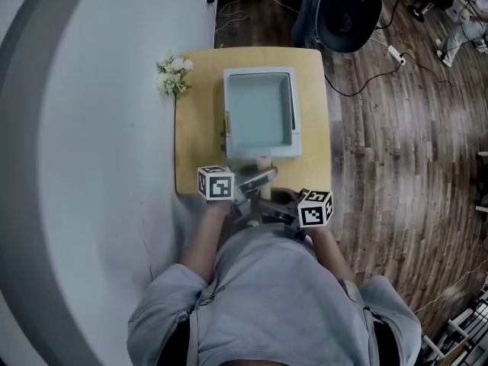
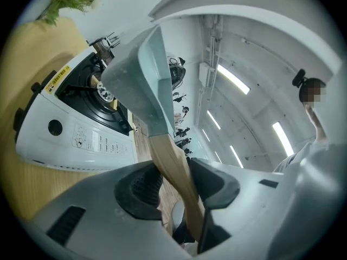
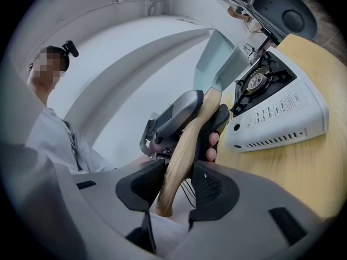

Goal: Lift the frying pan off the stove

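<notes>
Slippage loomed: left tongs and right tongs clamped the wooden handle; the frying pan could twist free onto the stove.

In front of you is a small wooden table on a plank floor. White flowers sit at its far left corner. Beyond it you see a black chair, with a cable and a power strip on the floor nearby.
</notes>
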